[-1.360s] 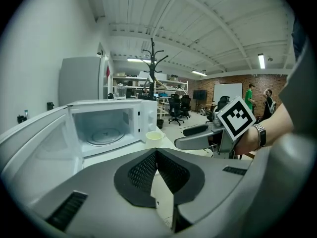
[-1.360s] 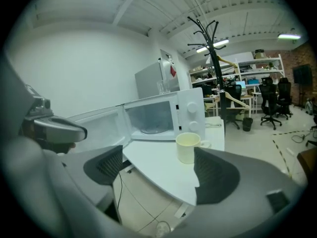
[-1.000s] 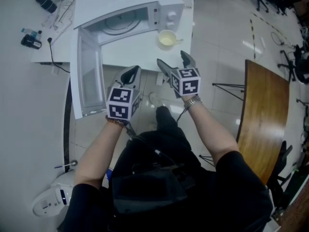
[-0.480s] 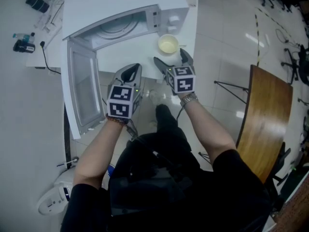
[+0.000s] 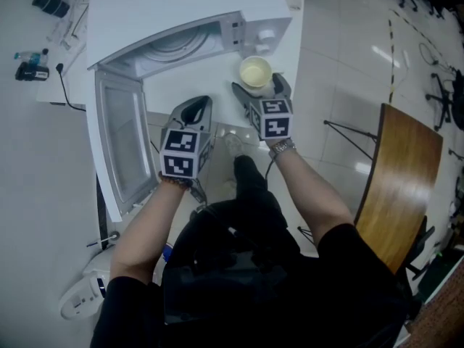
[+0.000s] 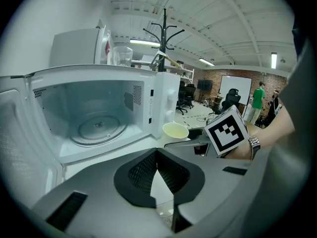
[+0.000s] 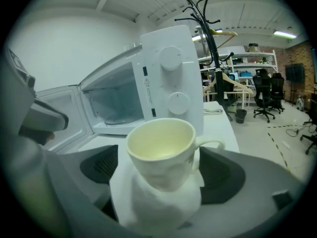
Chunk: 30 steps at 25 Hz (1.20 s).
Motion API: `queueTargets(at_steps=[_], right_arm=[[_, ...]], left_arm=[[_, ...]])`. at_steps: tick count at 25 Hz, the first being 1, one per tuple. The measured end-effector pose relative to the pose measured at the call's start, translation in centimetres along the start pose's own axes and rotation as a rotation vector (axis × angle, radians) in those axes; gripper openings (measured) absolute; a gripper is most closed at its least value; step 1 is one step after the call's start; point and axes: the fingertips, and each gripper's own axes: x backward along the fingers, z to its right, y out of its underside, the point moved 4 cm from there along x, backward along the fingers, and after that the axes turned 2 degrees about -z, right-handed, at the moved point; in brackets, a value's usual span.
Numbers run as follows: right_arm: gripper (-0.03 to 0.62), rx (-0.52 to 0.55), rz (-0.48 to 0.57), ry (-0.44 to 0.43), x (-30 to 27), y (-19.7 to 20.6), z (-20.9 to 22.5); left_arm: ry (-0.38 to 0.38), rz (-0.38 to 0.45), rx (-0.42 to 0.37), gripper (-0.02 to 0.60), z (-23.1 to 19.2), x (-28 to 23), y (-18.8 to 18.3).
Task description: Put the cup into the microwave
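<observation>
Both your grippers have moved up to the microwave (image 5: 155, 9). Your right gripper (image 5: 259, 87) now straddles the cup (image 5: 255, 72), its jaws just opened wide, with the pads clear of its sides. The cup stands upright on the table (image 5: 197, 78), just before the control panel, outside the open cavity. Your left gripper (image 5: 195, 109) is clenched and empty.

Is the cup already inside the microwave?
No, the cup stands on the white table outside the open microwave, next to its control knobs.
</observation>
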Motion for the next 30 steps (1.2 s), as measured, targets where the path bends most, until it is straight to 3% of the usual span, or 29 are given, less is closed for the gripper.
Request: queueTargets(at_steps=[8, 13, 30], right_arm=[[0.534, 0.021, -0.002, 0.014, -1.2, -0.1, 0.1], [0.459, 0.039, -0.004, 0.034, -1.2, -0.3, 0.5], [0.442, 0.043, 0.008, -0.014, 0.1, -0.4, -0.6]], left_arm=[[-0.005, -0.007, 0.008, 0.000, -0.9, -1.1, -0.4], [-0.006, -0.006, 0.013, 0.000, -1.3, -1.8, -0.6], [-0.025, 0.001, 0.034, 0.000, -2.2, -2.2, -1.0]])
